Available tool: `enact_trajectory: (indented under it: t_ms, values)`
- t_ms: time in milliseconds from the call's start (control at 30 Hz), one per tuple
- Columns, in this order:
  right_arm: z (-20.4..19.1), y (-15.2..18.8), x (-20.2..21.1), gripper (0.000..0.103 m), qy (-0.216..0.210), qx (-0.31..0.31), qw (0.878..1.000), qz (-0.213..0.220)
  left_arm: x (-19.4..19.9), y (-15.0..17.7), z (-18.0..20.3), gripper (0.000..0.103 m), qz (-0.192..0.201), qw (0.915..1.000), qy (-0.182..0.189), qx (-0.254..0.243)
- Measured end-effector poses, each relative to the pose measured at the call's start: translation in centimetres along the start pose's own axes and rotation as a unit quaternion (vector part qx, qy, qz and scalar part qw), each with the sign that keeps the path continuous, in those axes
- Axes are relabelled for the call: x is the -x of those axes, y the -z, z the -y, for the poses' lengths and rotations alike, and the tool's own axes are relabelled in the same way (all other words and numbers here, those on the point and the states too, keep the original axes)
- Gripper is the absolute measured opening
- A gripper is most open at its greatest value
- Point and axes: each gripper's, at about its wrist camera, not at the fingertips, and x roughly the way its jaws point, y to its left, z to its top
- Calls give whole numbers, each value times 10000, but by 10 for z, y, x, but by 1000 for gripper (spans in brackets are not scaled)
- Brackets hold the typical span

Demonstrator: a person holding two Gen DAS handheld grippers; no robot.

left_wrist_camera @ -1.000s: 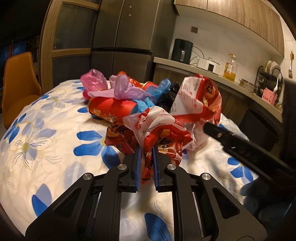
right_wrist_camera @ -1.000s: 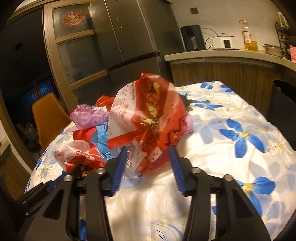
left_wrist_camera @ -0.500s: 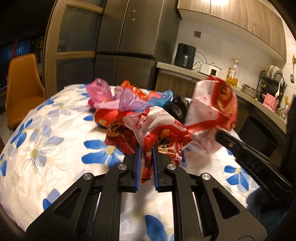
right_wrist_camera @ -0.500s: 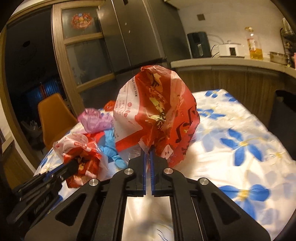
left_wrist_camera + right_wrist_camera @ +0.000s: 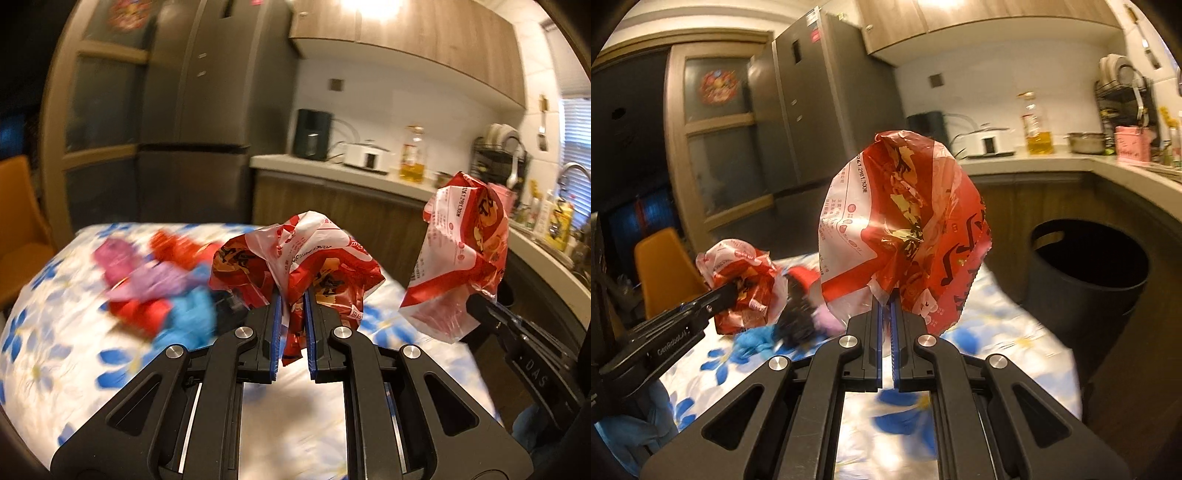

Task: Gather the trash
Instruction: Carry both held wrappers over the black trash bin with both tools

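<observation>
My left gripper (image 5: 292, 299) is shut on a crumpled red and white snack wrapper (image 5: 299, 258), lifted off the table. My right gripper (image 5: 885, 297) is shut on a larger red and white plastic bag (image 5: 905, 229), held up in the air. In the left wrist view that bag (image 5: 461, 258) hangs at the right with the right gripper's arm below it. The right wrist view has the left gripper's wrapper (image 5: 742, 280) at the left. A blurred heap of trash (image 5: 159, 284), pink, red and blue, lies on the table behind.
The table wears a white cloth with blue flowers (image 5: 990, 332). A black round bin (image 5: 1086, 273) stands open beside the table at the right. A kitchen counter (image 5: 1034, 162) with appliances and a grey fridge (image 5: 207, 122) lie beyond. An orange chair (image 5: 665, 269) stands at the left.
The right gripper closed on the large bag and lifted it. Both grippers rose with their trash and swung right, bringing the black bin into the right wrist view.
</observation>
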Motion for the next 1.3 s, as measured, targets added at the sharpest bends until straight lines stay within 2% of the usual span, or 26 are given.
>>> enact_trajectory:
  t_ms: [333,467,567,867,1300]
  values:
    - [73,-35,26,4,1111,-145,9916,647,-41,-44,97,11,338,9941,939,-423]
    - [108,-43,28,4,1541,-273,9847,763,-64,-52,140,11,383,9884,1363,-556]
    - [131,-45,28,4,1746,-366,9808,782,-81,-54,165,11,374,9854,1532,-643]
    - [169,-47,20,4,2011,-582,9748,772,-125,-53,207,11,221,9812,1819,-608]
    - [200,-52,-1,4,2045,-721,9744,587,-158,-43,241,11,66,9792,1884,-754]
